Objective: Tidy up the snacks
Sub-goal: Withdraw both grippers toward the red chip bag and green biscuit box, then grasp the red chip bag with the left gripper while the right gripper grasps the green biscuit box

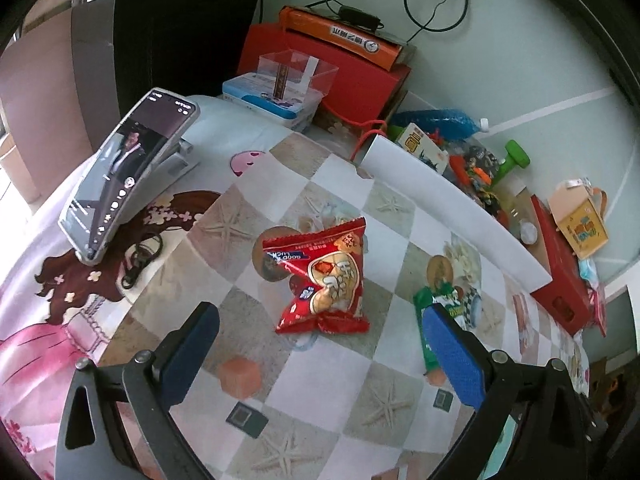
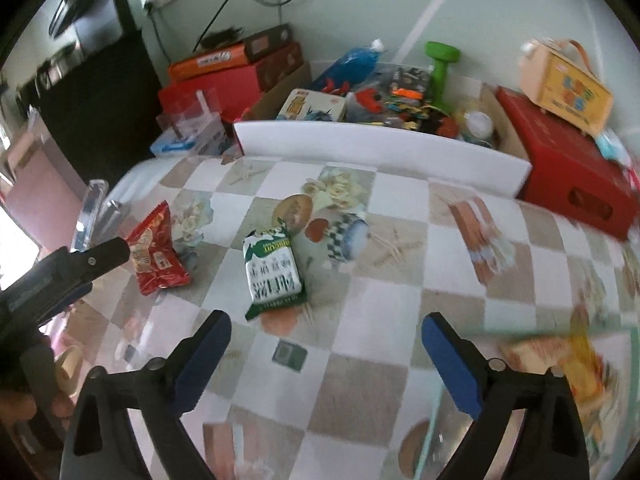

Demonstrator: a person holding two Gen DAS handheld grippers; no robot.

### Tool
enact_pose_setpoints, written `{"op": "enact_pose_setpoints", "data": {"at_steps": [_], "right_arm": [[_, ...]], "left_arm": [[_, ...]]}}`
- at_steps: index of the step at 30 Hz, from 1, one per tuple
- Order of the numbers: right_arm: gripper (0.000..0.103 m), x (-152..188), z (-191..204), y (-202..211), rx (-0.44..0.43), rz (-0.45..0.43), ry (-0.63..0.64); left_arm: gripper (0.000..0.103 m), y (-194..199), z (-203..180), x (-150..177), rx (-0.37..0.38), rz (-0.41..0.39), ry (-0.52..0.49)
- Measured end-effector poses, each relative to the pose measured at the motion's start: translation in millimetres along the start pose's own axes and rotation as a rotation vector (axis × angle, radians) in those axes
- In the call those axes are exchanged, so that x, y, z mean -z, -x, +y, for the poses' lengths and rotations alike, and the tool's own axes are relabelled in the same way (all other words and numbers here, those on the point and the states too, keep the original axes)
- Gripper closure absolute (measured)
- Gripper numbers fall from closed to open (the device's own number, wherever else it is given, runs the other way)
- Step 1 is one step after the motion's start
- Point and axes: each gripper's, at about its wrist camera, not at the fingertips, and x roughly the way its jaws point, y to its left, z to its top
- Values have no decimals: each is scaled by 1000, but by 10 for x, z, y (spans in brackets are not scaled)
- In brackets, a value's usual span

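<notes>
We are hovering both grippers wide apart and empty: left gripper (image 1: 320, 360) facing the red bag (image 1: 322, 278) at twelve o'clock, right gripper (image 2: 326, 360) facing the green pack (image 2: 272, 274) at eleven. Puffy bags on the counter (image 2: 400, 300) could slip sideways.

Glossy red packet (image 1: 324, 276) (foil, perhaps); smooth tablecloth (image 1: 340, 380)

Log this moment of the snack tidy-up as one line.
left gripper: open, empty | right gripper: open, empty | red snack bag and green snack pack: apart on tablecloth
</notes>
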Motion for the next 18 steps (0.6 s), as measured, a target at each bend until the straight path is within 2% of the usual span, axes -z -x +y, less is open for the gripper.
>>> {"op": "enact_pose_setpoints", "data": {"at_steps": [4, 5, 12, 14, 18], "right_arm": [[15, -99, 125, -263, -9, 40, 38], [16, -113, 161, -319, -6, 47, 51], [18, -178, 344, -672, 29, 84, 130], [25, -195, 358, -741, 32, 92, 132], [30, -211, 377, -815, 33, 97, 140]], "left_arm": [[3, -131, -23, -22, 24, 5, 5], [6, -156, -27, -34, 22, 5, 2], [9, -376, -90, -51, 18, 18, -28], [9, -441, -109, -49, 13, 24, -35], [9, -522, -127, -44, 11, 27, -37]]}}
